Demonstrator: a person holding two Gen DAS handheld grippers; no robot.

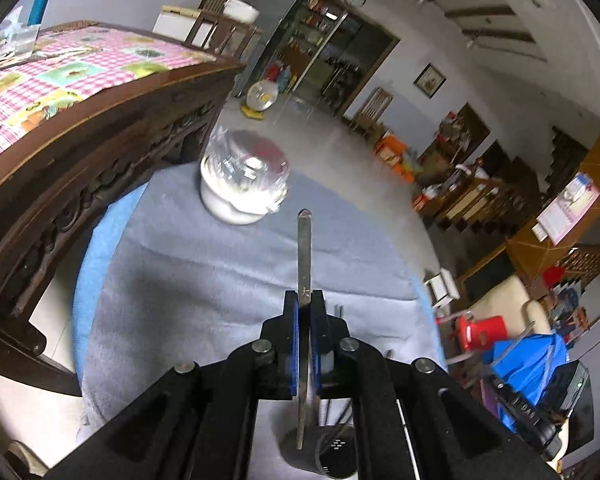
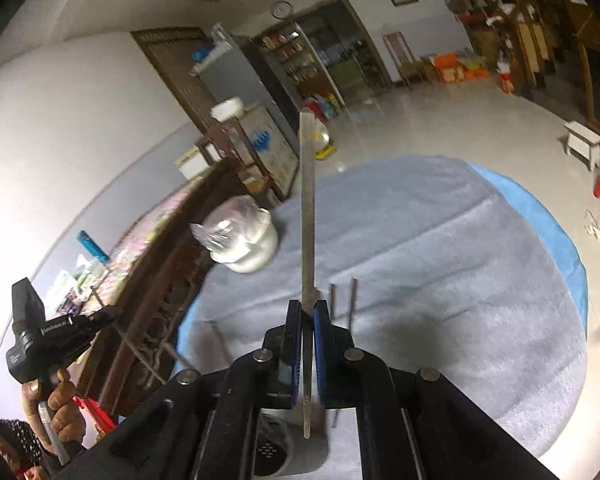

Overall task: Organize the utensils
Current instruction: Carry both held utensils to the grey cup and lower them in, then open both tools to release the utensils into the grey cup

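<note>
Each of the 2 grippers is clamped tight on a flat metal utensil, the blue pads pressing the handle from both sides. The left gripper holds its utensil with the stem pointing forward past the fingertips and the other end trailing back between the arms, so it stays in line with the tool. The right gripper pinches a longer utensil the same way (which kind each one is I cannot tell, since the working ends are hidden or blurred). Both hang above a round table draped in grey cloth, not touching it. Below the left jaws stands a dark cylindrical holder, probably where the pieces belong; the low end of the left utensil hangs just over its rim. A wrapped white jar sits at the far edge, well apart. 2 thin rods show just beside the right jaws
</note>
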